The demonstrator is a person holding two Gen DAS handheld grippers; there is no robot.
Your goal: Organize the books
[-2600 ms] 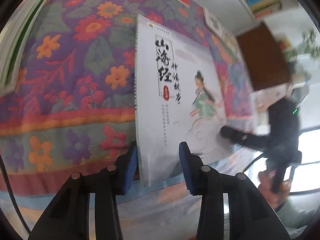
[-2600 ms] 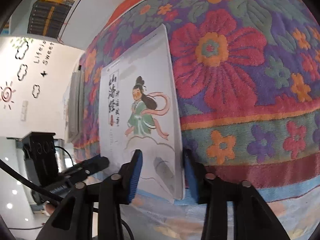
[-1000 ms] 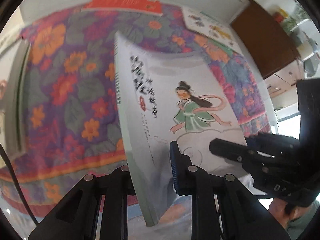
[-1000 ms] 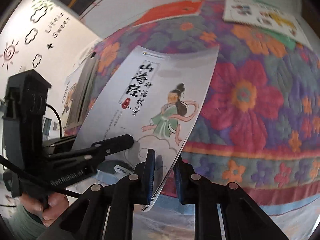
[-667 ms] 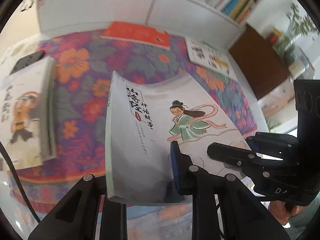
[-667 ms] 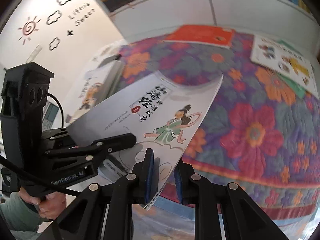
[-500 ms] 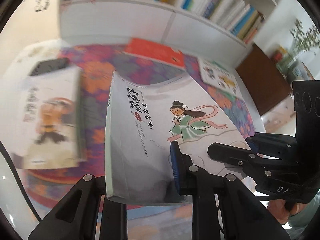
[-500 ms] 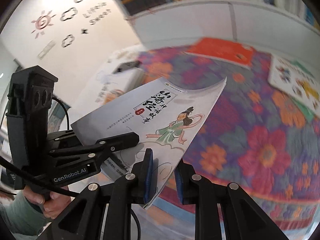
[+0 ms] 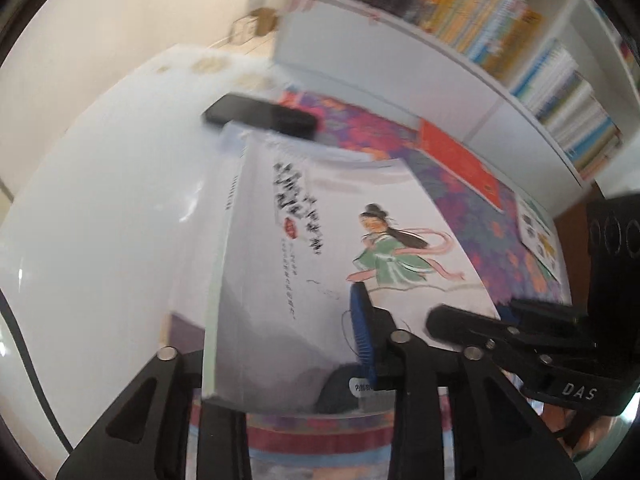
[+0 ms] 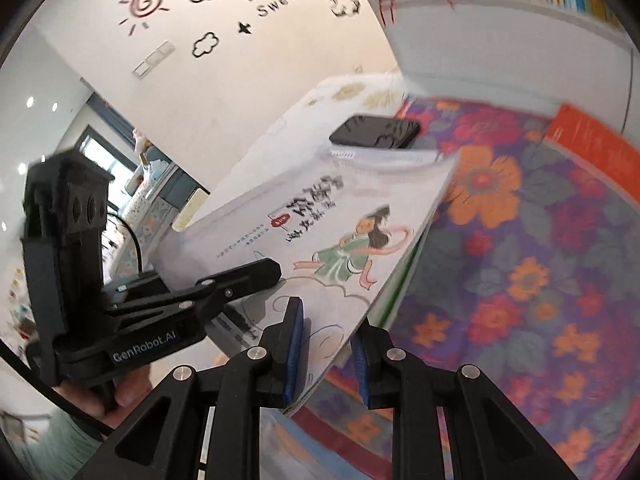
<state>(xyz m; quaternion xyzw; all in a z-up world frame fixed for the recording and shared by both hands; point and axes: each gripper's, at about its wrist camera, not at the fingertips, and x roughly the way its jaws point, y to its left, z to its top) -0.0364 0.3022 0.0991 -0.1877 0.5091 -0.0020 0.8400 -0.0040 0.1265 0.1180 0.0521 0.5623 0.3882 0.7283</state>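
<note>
A white book [image 9: 320, 260] with a drawing of a girl in green hangs slanted just over another book [image 10: 404, 280] with a green edge, beside a black phone [image 9: 260, 114]. My left gripper [image 9: 288, 340] holds the white book's near edge between its jaws, which are opening; one blue pad [image 9: 360, 328] stands at the cover and the other finger is hidden under the book. My right gripper [image 10: 326, 344] is shut on the white book's [image 10: 320, 220] near right corner. Each gripper shows in the other's view: the left gripper [image 10: 240, 276] and the right gripper [image 9: 460, 324].
A floral cloth [image 10: 520, 260] covers the table, with a red book [image 9: 460, 160] and a picture book [image 9: 540, 236] at its far side. The phone [image 10: 376, 130] lies on a bare white surface [image 9: 100, 200]. A bookshelf [image 9: 500, 20] stands behind. A person's hand [image 10: 108, 396] grips the left handle.
Both grippers have carried the white book off the floral cloth and leftwards, over the book beside the phone. The left jaws have widened.
</note>
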